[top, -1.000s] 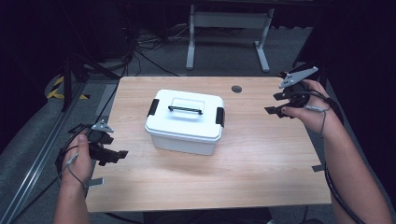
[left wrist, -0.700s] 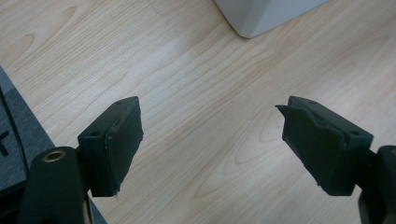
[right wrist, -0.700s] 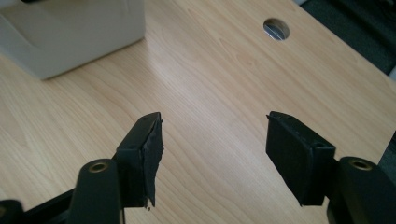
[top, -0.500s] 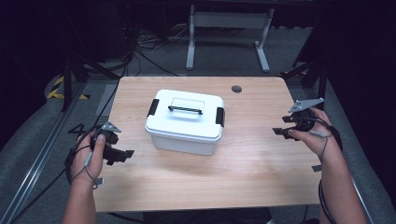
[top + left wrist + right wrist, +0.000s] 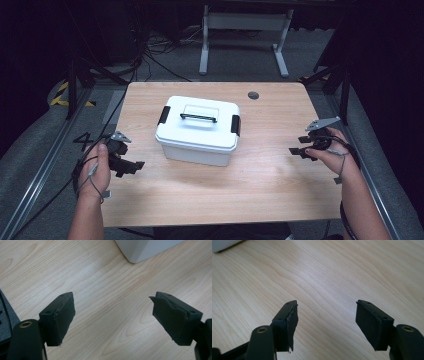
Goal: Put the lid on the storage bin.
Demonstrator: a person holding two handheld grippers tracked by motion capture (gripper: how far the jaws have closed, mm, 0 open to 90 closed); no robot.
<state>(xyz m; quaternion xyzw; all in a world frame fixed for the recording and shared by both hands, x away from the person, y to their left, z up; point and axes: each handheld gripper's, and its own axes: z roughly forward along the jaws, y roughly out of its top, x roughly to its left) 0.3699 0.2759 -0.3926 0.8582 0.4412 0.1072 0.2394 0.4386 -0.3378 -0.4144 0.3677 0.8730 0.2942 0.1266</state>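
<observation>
White box (image 5: 199, 131) between open tongs

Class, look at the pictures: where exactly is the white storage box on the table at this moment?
In the high view, the white storage box sits near the middle of the wooden table, slightly left of centre, between the left gripper and the right gripper, touching neither.
</observation>
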